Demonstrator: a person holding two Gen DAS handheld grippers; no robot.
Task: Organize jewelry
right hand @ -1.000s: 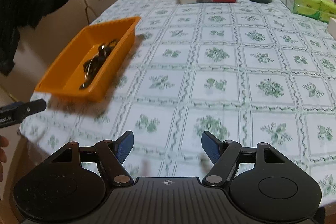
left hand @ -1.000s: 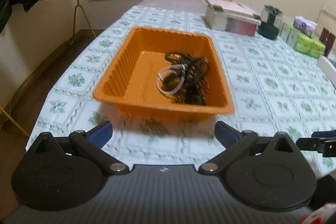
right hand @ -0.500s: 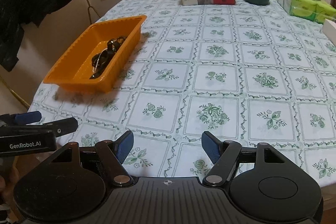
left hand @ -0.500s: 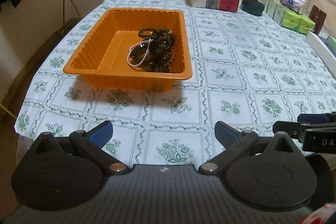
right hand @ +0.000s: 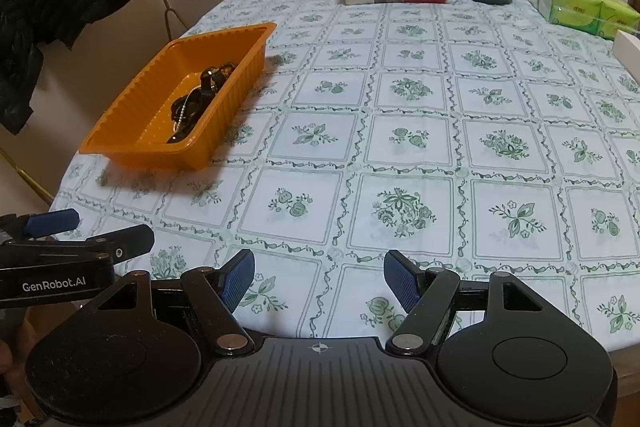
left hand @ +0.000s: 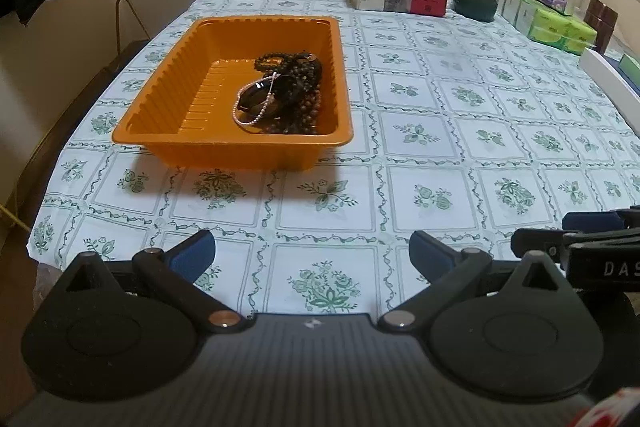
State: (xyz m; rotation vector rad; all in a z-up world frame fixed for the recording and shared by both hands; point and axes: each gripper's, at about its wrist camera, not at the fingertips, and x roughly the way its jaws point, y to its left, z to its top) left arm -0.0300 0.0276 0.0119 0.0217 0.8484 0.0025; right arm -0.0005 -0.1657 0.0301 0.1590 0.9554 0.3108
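Orange tray: the ribbed orange plastic tray (left hand: 192,99) is sitting on the table (left hand: 460,131) left of centre in the left wrist view, toward the left edge in the right wrist view.
Jewelry: a tangle of dark beaded strands with a thin pearl bracelet (left hand: 282,95) is lying against the tray's right wall, all knotted together.
Left tongs: the left tongs (left hand: 312,253) are hanging released at the bottom of the frame, nothing between the blue pads, well short of the tray.
Right tongs: the right tongs (right hand: 319,281) are gaping too, empty, over bare tablecloth.
Snag risk: pulling one strand is likely dragging the whole clump, since the pieces are overlapping.
Tray risk: the light tray is probably sliding or tipping if a tug catches its wall.
Clash risk: both tools are sitting close together at the near table edge, so crossing paths could knock them.
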